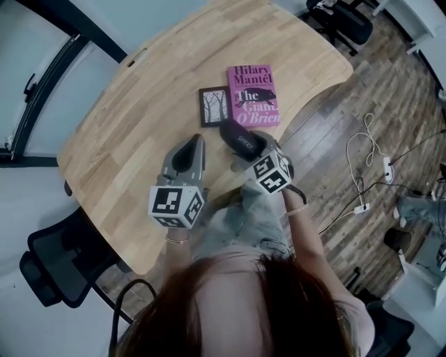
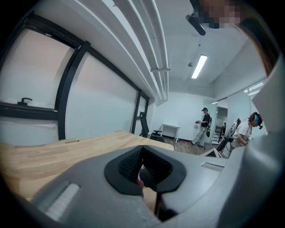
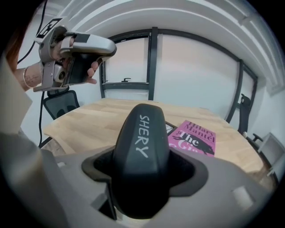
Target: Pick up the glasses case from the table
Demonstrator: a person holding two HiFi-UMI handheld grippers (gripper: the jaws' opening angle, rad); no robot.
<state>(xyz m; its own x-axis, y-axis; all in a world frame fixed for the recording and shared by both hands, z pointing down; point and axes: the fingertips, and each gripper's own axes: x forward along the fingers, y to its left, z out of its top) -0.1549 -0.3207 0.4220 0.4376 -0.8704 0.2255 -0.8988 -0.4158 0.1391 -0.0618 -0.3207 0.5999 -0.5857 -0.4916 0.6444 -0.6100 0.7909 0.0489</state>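
Note:
The glasses case (image 1: 240, 141) is black with "SHERY" in white on its lid. My right gripper (image 1: 247, 146) is shut on it and holds it off the wooden table (image 1: 132, 125) near the front edge, just in front of the pink book. In the right gripper view the case (image 3: 141, 151) fills the space between the jaws and points away from the camera. To its left my left gripper (image 1: 196, 141) hovers over the table, shut with nothing in it. The left gripper view shows its black pads (image 2: 129, 167) closed together.
A pink book (image 1: 254, 94) and a small framed tree picture (image 1: 214, 105) lie side by side on the table. A black chair (image 1: 59, 261) stands at the near left, another (image 1: 345, 21) at the far right. Cables (image 1: 369, 167) lie on the floor. People (image 2: 204, 124) stand far off.

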